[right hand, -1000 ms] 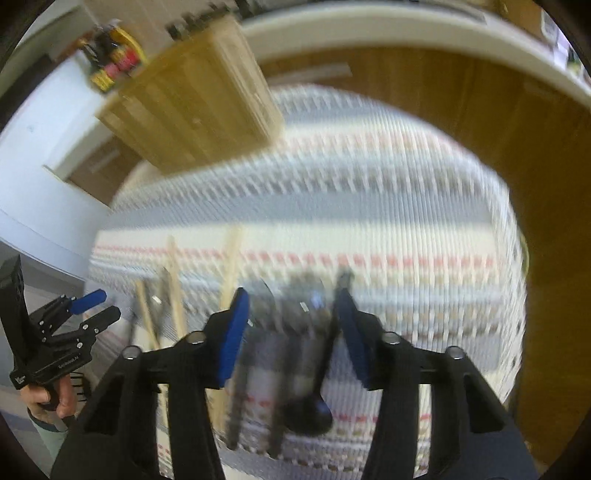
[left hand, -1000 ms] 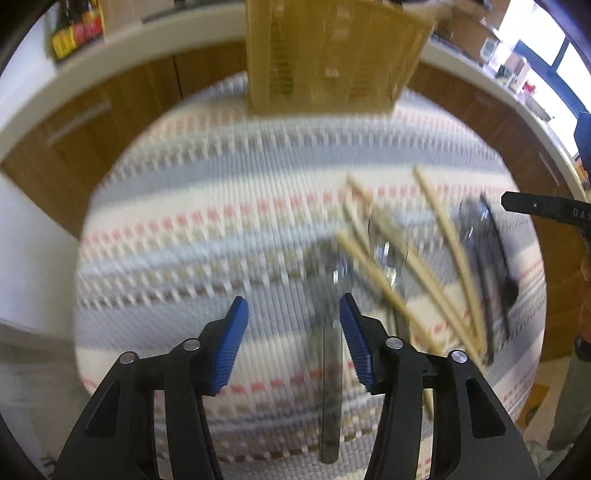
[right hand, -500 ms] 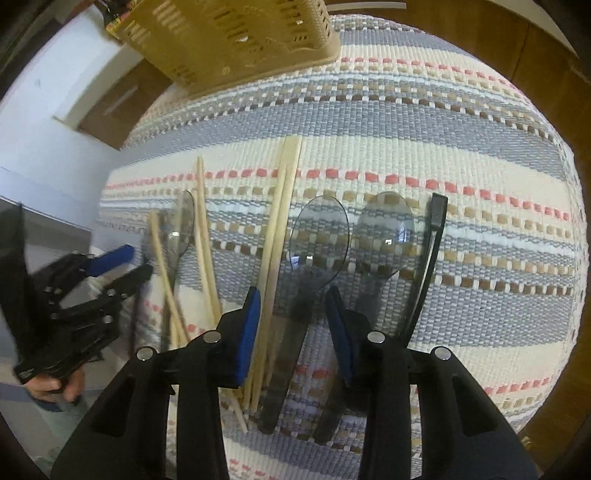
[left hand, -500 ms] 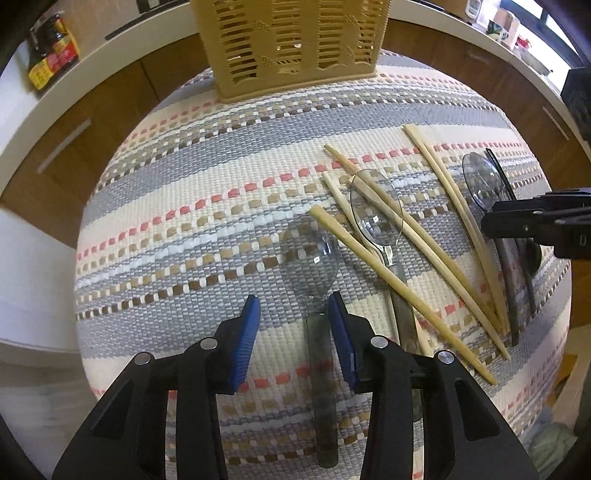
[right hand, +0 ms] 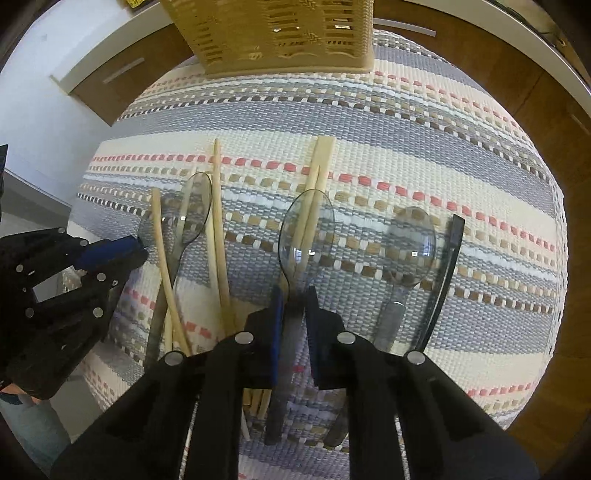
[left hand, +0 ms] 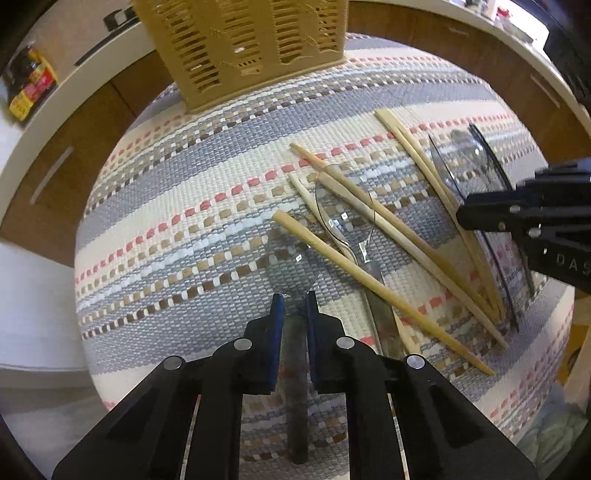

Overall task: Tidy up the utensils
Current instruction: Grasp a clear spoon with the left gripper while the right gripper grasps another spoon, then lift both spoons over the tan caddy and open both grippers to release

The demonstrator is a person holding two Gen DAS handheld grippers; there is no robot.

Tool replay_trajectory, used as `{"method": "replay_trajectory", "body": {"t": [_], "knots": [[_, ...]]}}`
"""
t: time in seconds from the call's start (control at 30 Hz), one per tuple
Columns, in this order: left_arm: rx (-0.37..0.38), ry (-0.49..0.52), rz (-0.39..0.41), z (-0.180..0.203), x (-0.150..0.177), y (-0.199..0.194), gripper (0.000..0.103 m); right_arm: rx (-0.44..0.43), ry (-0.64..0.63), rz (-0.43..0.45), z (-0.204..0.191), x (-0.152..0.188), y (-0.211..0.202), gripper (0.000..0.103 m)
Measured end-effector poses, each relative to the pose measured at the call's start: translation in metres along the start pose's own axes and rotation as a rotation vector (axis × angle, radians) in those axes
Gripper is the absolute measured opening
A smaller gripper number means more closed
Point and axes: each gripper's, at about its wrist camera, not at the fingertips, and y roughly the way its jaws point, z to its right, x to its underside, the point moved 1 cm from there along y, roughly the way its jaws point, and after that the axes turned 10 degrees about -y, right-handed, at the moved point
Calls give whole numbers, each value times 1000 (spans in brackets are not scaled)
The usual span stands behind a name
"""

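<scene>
Each claw pinches one clear plastic spoon by its neck, the left gripper (left hand: 294, 300) its spoon (left hand: 291, 264) on the striped woven mat (left hand: 177, 206), the right gripper (right hand: 294, 295) another spoon (right hand: 306, 236) beside bamboo chopsticks (right hand: 218, 221); the grasp looks made, so lifting toward the tan slotted basket (right hand: 280, 33) comes next.

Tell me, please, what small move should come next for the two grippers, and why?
Probably lift both straight up a little. The left hand-held gripper is closed on the handle of a clear spoon, and the right hand-held gripper is closed on another clear spoon whose bowl lies over chopsticks. Both spoons appear to rest on the woven mat, and the basket stands beyond.
</scene>
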Motion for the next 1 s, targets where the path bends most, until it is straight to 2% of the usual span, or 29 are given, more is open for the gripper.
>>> {"method": "replay_trajectory", "body": {"t": [0.1, 0.23, 0.33, 0.57, 0.67, 0.83, 0.93, 1.0], "knots": [[27, -43, 29, -6, 0, -3, 10, -10, 6, 21, 11, 5, -4, 9], [54, -112, 93, -27, -1, -21, 10, -29, 15, 91, 31, 8, -30, 8], [81, -164, 165, -42, -8, -42, 10, -43, 15, 152, 38, 3, -50, 2], [182, -234, 376, -56, -35, -94, 10, -40, -18, 312, 46, -17, -98, 2], [203, -246, 456, -59, -49, -109, 10, -35, -33, 386, 47, -30, -117, 2], [238, -266, 653, -62, -84, -155, 10, -23, -47, 535, 53, -60, -158, 2], [219, -248, 734, -55, -111, -171, 10, 53, -64, 582, 54, -84, -171, 2], [222, -245, 779, -52, -127, -175, 10, 66, -65, 623, 61, -100, -178, 2]]}}
